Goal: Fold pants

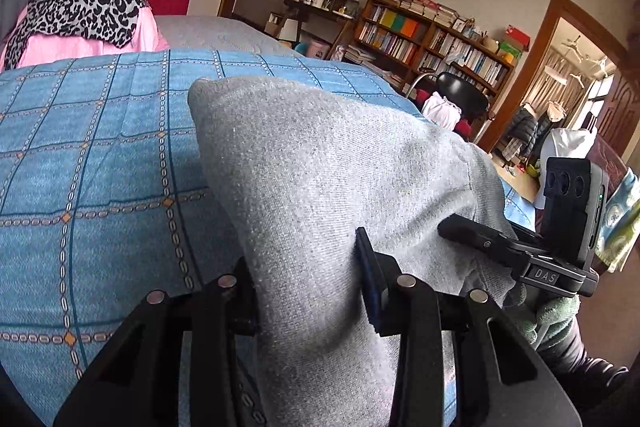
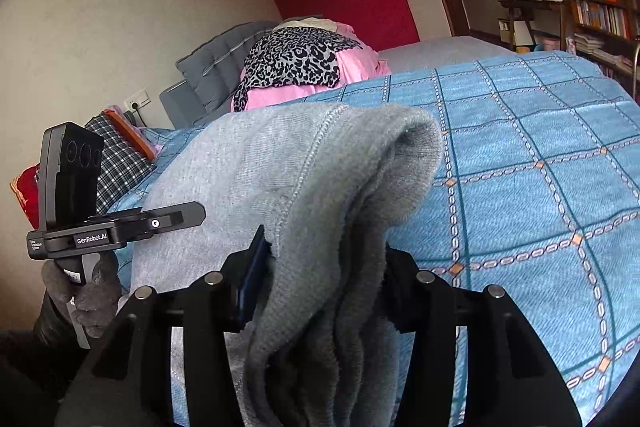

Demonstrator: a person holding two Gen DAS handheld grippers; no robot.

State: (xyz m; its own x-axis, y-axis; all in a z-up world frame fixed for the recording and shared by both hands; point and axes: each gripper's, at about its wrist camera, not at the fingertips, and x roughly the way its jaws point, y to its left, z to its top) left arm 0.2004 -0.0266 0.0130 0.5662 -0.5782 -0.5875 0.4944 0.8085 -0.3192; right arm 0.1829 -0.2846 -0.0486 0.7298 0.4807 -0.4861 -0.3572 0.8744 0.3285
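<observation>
Pants (image 1: 320, 179), grey fleece, hang clamped in both the left gripper (image 1: 308, 291) and the right gripper (image 2: 324, 283) above the bed (image 2: 540, 155); thick bunched layers could slip free.

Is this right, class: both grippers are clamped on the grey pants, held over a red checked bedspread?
One detail is off: the bedspread is blue checked, not red, as the right wrist view shows. The rest stands: the left gripper and right gripper are both clamped on the grey pants.
</observation>
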